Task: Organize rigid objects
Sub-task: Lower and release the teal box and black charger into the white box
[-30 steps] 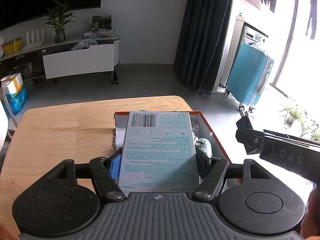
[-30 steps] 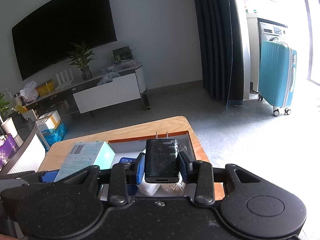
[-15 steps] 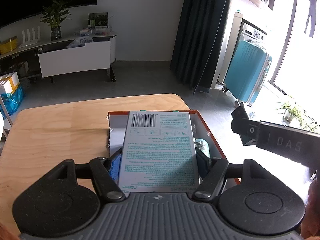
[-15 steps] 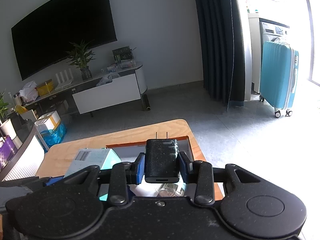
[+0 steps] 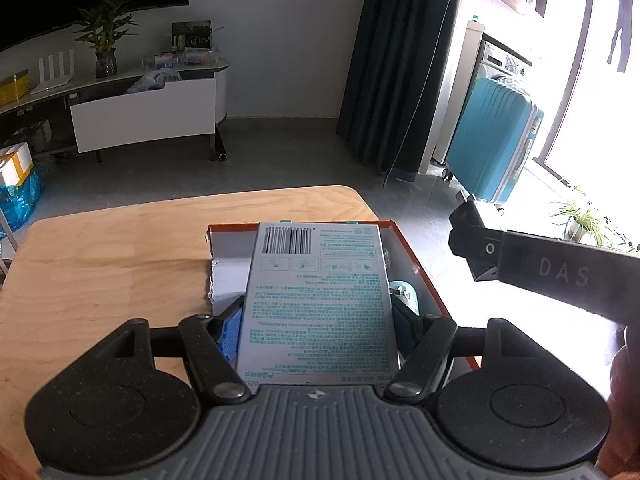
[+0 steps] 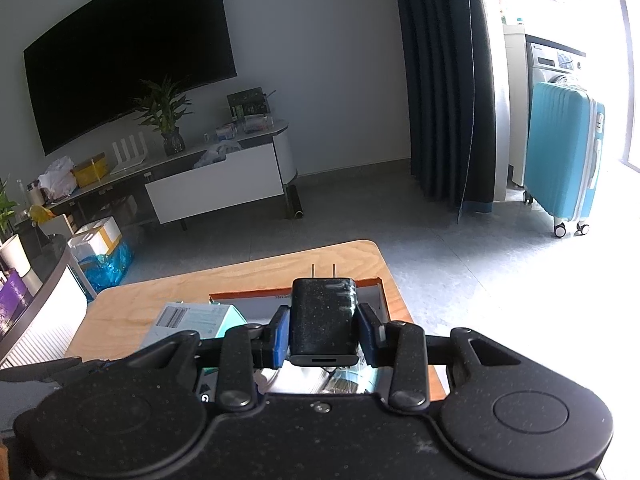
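Orange box holds clutter beneath gripped carton.

Tray on table; suitcase behind, right.

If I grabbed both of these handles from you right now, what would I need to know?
Left gripper: fingers clamped on the flat teal-printed box, held above the orange-rimmed tray.
Right gripper: fingers clamped on the black charger plug, prongs pointing away, also over the tray.
The tray sits at the far right of the wooden table and already holds a few small items, hard to make out.
Done: both things picked up.
Left: probably set the box and plug into the tray, then release.
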The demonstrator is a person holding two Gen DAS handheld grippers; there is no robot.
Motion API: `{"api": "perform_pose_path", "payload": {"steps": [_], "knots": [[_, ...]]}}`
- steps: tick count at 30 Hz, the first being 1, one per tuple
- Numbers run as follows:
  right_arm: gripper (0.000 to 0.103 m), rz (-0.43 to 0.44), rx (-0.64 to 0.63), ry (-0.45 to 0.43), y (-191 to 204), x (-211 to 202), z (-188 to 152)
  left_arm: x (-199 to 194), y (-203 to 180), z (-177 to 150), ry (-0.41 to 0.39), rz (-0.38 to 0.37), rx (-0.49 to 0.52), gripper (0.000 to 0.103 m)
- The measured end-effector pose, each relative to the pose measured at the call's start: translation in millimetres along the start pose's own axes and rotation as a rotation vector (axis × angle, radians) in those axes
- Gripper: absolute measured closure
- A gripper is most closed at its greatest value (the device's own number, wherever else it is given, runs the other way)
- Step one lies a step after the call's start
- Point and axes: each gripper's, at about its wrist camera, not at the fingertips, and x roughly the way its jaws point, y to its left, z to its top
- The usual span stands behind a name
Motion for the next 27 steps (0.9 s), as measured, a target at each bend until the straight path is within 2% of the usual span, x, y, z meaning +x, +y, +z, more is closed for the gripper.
{"api": "perform_pose_path", "payload": {"steps": [27], "knots": [[0.060, 0.006, -0.014, 0.037, -3, 18, 6, 20, 7, 13, 0.022, 0.008, -0.023, 0.032]]}}
